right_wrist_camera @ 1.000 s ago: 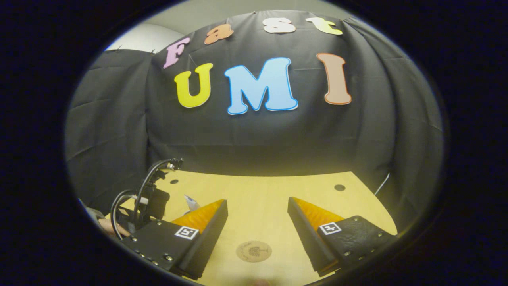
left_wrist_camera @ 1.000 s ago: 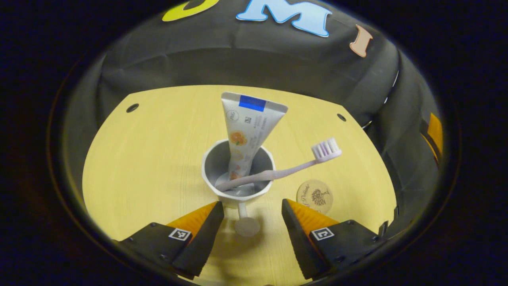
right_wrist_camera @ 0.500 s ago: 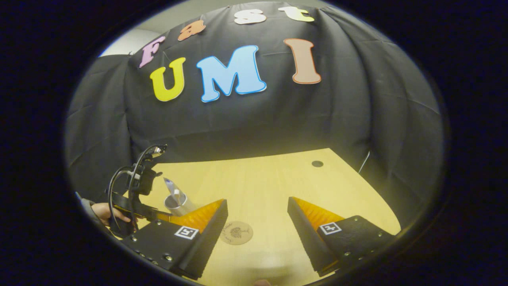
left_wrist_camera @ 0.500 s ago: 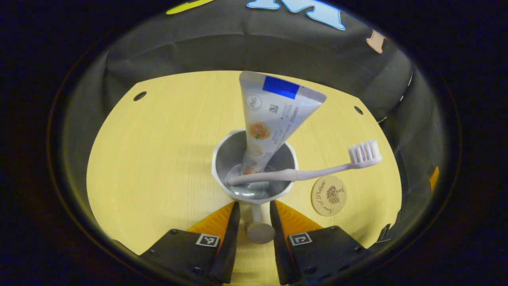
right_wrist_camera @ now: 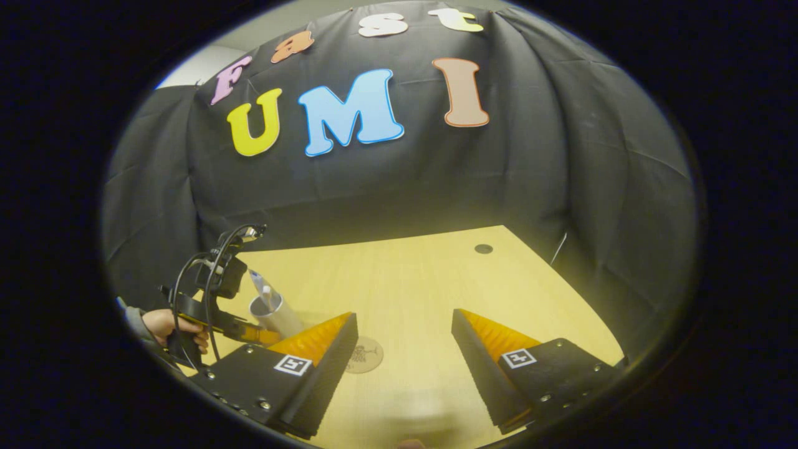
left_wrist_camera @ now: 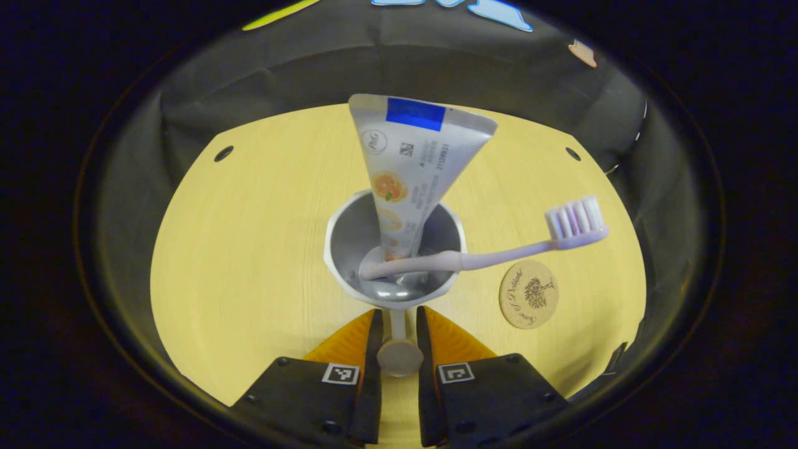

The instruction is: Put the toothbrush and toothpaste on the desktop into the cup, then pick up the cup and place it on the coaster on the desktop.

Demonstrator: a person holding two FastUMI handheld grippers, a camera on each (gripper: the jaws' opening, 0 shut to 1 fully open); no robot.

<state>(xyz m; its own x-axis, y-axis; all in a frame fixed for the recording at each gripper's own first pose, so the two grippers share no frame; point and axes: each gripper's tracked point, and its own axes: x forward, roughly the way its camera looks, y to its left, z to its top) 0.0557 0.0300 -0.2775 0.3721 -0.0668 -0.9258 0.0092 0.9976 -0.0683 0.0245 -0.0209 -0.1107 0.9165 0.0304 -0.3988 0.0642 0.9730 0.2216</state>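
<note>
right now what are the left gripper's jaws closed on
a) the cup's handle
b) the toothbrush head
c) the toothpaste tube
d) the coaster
a: in the left gripper view, the left gripper has its jaws pressed on both sides of the cup's handle, while the coaster lies apart on the desktop.

Grey cup [left_wrist_camera: 349, 249] mid-desktop holds upright toothpaste [left_wrist_camera: 408, 162] and leaning toothbrush [left_wrist_camera: 499, 249]; round wooden coaster [left_wrist_camera: 528, 294] just beside.
</note>
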